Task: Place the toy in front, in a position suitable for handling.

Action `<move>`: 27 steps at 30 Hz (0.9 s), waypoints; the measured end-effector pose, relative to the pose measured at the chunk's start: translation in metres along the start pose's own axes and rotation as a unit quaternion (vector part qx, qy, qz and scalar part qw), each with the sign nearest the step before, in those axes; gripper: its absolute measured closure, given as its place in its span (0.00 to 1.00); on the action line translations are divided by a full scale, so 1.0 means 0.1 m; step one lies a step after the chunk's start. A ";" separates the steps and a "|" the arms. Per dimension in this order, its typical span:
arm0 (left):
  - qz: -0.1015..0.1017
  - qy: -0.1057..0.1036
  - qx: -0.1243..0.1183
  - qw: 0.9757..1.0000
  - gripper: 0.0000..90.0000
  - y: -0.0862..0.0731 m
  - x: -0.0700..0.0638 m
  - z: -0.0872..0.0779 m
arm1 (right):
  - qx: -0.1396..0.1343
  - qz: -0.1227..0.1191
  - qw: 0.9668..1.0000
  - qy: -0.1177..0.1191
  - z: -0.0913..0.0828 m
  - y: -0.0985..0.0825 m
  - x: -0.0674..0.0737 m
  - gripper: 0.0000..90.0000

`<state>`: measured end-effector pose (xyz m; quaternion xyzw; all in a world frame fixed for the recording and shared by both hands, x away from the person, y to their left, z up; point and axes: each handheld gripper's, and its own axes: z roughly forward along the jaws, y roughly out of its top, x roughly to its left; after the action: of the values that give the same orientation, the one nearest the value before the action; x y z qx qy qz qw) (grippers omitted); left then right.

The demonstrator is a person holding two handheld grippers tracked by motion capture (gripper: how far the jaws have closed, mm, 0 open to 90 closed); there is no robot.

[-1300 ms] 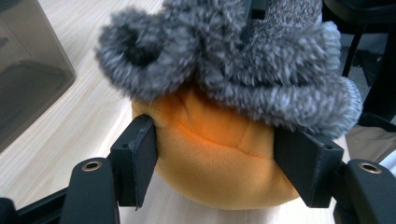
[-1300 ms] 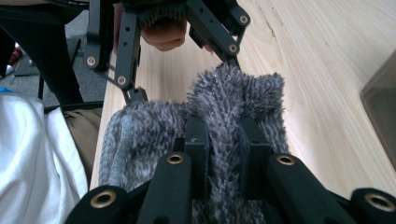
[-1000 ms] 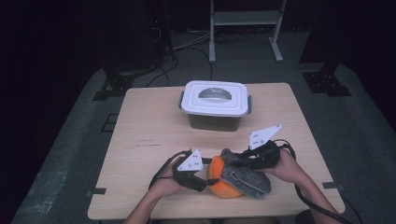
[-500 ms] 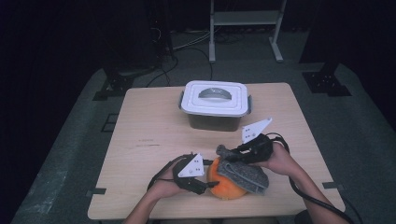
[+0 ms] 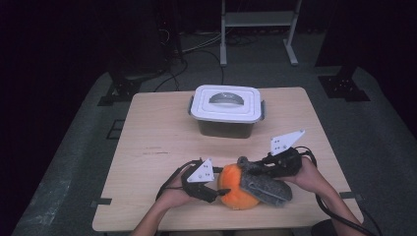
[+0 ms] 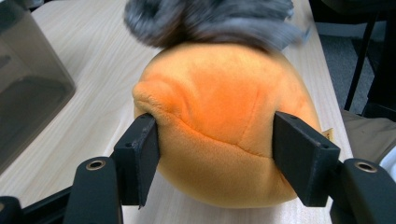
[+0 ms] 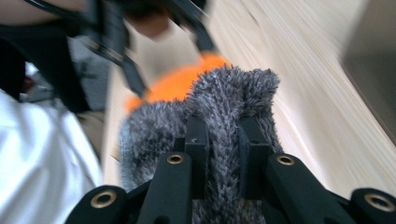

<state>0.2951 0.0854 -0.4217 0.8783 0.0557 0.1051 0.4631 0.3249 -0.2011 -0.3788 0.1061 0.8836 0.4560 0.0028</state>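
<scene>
Left tool (image 6: 215, 154): clamped on orange plush ball (image 6: 219, 130) | Right tool (image 7: 223, 154): pinching grey fuzzy cloth (image 7: 224, 112) | Both on table (image 5: 162, 132)

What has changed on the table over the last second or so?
The right gripper, shut on the grey fuzzy cloth, first drew in toward the person, then swung back out to the right, dragging the cloth over the orange plush ball. The left gripper kept its grip on the ball in the same spot. The lidded container stayed put.
</scene>
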 end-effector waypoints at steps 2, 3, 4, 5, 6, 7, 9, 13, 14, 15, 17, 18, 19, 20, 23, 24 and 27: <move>-0.001 0.001 0.000 1.000 0.38 -0.01 0.00 0.00 | -0.001 -0.016 1.000 0.010 0.05 0.07 0.07 0.85; -0.002 0.000 0.000 1.000 0.37 -0.01 0.00 -0.01 | 0.009 -0.022 1.000 0.009 0.08 0.09 0.09 0.85; -0.005 0.001 -0.001 1.000 0.36 -0.01 0.00 -0.01 | 0.020 -0.025 0.999 0.005 0.11 0.08 0.10 0.85; -0.011 -0.002 -0.005 1.000 0.33 -0.01 0.00 -0.02 | 0.026 -0.024 0.999 0.001 0.14 0.07 0.09 0.85; -0.022 -0.008 -0.013 1.000 0.30 -0.02 0.01 -0.02 | 0.029 -0.021 0.999 -0.003 0.16 0.04 0.07 0.85; -0.030 -0.015 -0.018 0.999 0.27 -0.02 0.02 -0.03 | 0.026 -0.016 1.000 -0.005 0.16 0.02 0.04 0.85; -0.038 -0.026 -0.026 0.999 0.22 -0.02 0.05 -0.04 | 0.021 -0.010 1.000 -0.013 0.16 0.00 0.00 0.85; -0.037 -0.023 -0.020 0.999 0.27 -0.01 0.03 0.02 | 0.024 -0.004 0.999 -0.024 0.18 0.01 -0.08 0.85; -0.039 -0.017 -0.017 0.999 0.31 -0.01 0.03 0.03 | 0.024 -0.006 0.999 -0.023 0.19 0.03 -0.07 0.85; -0.044 -0.015 -0.019 0.999 0.32 -0.01 0.03 0.03 | 0.027 -0.012 0.999 -0.024 0.19 0.06 -0.06 0.85; -0.049 -0.012 -0.026 0.998 0.34 0.00 0.04 0.03 | 0.026 -0.025 0.999 -0.023 0.18 0.14 -0.02 0.85; -0.052 -0.012 -0.029 0.998 0.35 0.01 0.03 0.04 | 0.019 -0.029 0.999 -0.017 0.18 0.18 0.01 0.86; -0.051 -0.012 -0.032 0.998 0.35 0.02 0.02 0.04 | 0.017 -0.034 0.999 -0.013 0.19 0.24 0.05 0.86; -0.048 -0.012 -0.034 0.998 0.35 0.04 0.01 0.05 | 0.020 -0.046 0.999 -0.010 0.21 0.30 0.08 0.86; -0.041 -0.008 -0.023 0.999 0.36 0.05 -0.01 0.05 | 0.050 -0.071 0.996 -0.011 0.35 0.41 0.18 0.86; -0.043 -0.008 -0.021 0.999 0.36 0.03 0.00 0.04 | 0.056 -0.074 0.996 -0.011 0.38 0.42 0.18 0.86; -0.052 -0.009 -0.024 0.998 0.36 0.00 0.02 0.04 | 0.058 -0.070 0.996 -0.012 0.39 0.39 0.15 0.86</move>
<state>0.2977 0.0831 -0.4237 0.8636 0.0945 0.0746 0.4896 0.3208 -0.1455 -0.3688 0.0493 0.9137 0.4014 0.0392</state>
